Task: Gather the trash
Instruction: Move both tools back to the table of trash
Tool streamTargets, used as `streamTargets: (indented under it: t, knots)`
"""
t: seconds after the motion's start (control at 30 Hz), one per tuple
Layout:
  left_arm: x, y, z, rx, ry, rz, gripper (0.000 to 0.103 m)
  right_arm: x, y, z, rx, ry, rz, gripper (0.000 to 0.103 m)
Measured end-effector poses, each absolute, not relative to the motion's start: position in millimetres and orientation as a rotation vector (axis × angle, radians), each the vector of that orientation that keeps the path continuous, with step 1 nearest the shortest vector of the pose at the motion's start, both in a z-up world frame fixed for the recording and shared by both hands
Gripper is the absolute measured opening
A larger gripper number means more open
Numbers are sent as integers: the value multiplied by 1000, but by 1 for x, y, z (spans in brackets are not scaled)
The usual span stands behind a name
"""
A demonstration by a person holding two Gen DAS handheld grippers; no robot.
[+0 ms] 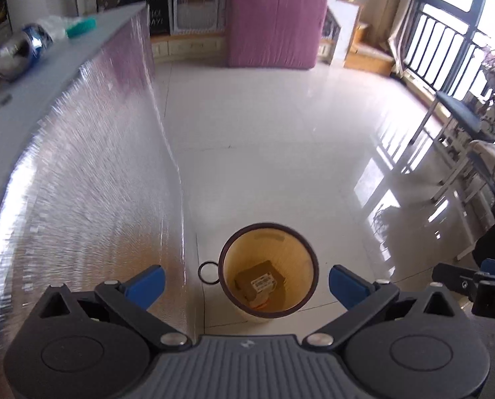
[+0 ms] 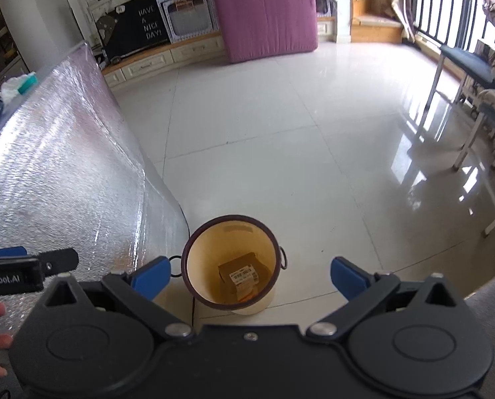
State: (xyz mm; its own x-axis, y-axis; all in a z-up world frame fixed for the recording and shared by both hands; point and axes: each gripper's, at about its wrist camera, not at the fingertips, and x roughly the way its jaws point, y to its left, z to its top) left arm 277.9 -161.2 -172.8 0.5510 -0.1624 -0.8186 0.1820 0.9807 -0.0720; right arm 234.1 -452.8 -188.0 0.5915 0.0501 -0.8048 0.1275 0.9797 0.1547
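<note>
A round tan bin with a dark rim (image 1: 309, 252) stands on the white floor by the table's foil side; it also shows in the right wrist view (image 2: 194, 242). A brown cardboard box with a white label (image 1: 260, 279) lies at its bottom, also seen in the right wrist view (image 2: 242, 274). My left gripper (image 1: 246, 282) is open and empty above the bin. My right gripper (image 2: 250, 274) is open and empty above it too. On the table top lie a crushed can (image 1: 21, 50), a clear plastic wrapper (image 1: 56, 25) and a teal piece (image 1: 80, 27).
A table wrapped in silver foil (image 1: 91, 173) fills the left side. A pink mattress (image 1: 274, 23) leans at the far wall. Chairs with white legs (image 2: 460, 66) stand by the window on the right. The glossy tiled floor (image 2: 280, 133) lies between them.
</note>
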Motion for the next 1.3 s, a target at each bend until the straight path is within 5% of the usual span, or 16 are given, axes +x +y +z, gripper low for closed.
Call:
streamTargets:
  t: [0.67,1.3]
  knots:
    - [177,-105,-68,8,696,-263,103,128,-424,-73,169,692,-79,103]
    - [145,-13,-26,-59,529,-219,103,100,-348,-28,95,472,-16,103]
